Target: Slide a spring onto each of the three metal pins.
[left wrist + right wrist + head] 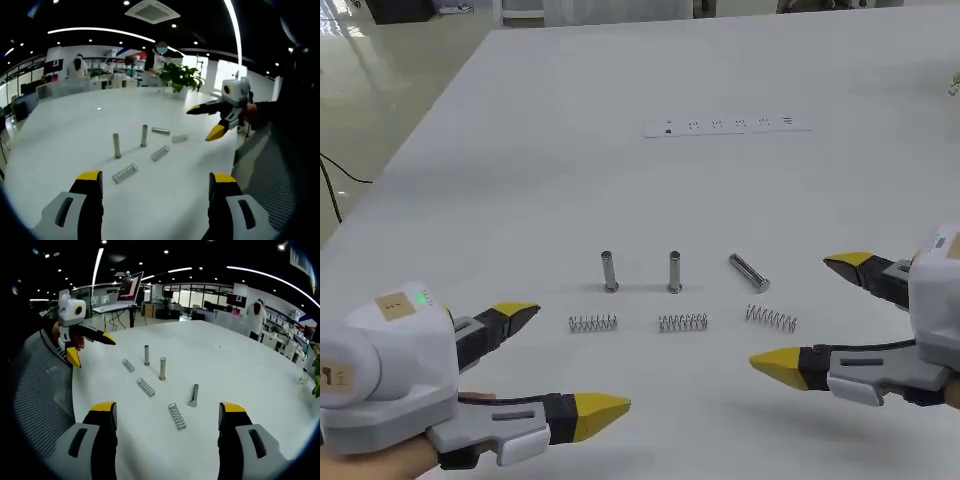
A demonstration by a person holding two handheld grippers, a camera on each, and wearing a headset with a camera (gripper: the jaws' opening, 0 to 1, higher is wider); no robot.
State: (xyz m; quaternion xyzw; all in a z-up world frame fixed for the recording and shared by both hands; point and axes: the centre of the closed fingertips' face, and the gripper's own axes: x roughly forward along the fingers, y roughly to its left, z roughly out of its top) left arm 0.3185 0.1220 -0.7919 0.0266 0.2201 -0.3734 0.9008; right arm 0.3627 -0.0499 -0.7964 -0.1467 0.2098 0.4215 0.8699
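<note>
Three metal pins stand in a row on the white table (520, 180). The left pin (608, 271) and middle pin (674, 271) are upright; the right pin (748, 271) lies on its side. In front of each lies a spring: left spring (593, 323), middle spring (683, 322), right spring (770, 318). My left gripper (565, 360) hovers open, near and left of the springs, holding nothing. On the right, my right gripper (808, 312) is open too, just beside the right spring. The right gripper view has the lying pin (193, 395) and the nearest spring (176, 416) between its jaws.
A white power strip (728, 125) lies flat farther back on the table. The table's left edge (410, 130) drops to a shiny floor. A potted plant (180, 77) stands at the far end, with people and desks beyond.
</note>
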